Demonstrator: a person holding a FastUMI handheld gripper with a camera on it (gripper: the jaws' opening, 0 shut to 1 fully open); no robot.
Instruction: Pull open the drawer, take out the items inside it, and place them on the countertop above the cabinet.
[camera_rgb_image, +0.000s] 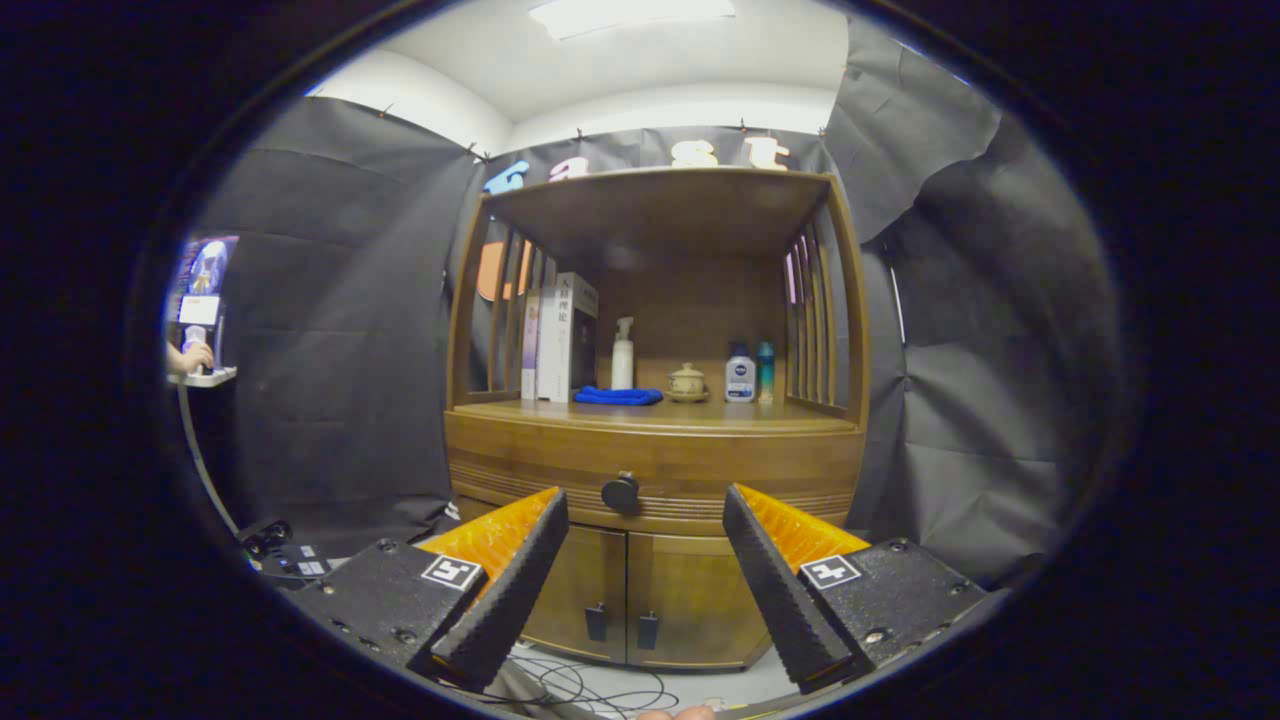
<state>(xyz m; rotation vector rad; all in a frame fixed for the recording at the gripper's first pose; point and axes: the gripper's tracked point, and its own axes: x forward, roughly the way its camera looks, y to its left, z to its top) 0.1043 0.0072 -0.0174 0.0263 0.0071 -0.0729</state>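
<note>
A wooden cabinet stands straight ahead of me. Its drawer (655, 468) is closed, with a round dark knob (620, 492) at the middle of its front. The countertop (690, 413) lies just above the drawer, under a wooden shelf canopy. My gripper (645, 505) is open, some way short of the cabinet, with nothing between its fingers. The knob sits just ahead, between the fingertips and closer to the left finger (520, 580). The drawer's contents are hidden.
On the countertop stand books (560, 340), a white pump bottle (622, 355), a blue cloth (618, 396), a small lidded pot (687, 381), and two bottles (750, 372). Two cupboard doors (640, 600) sit below the drawer. Cables (590, 690) lie on the floor. A person's hand (190, 355) shows far left.
</note>
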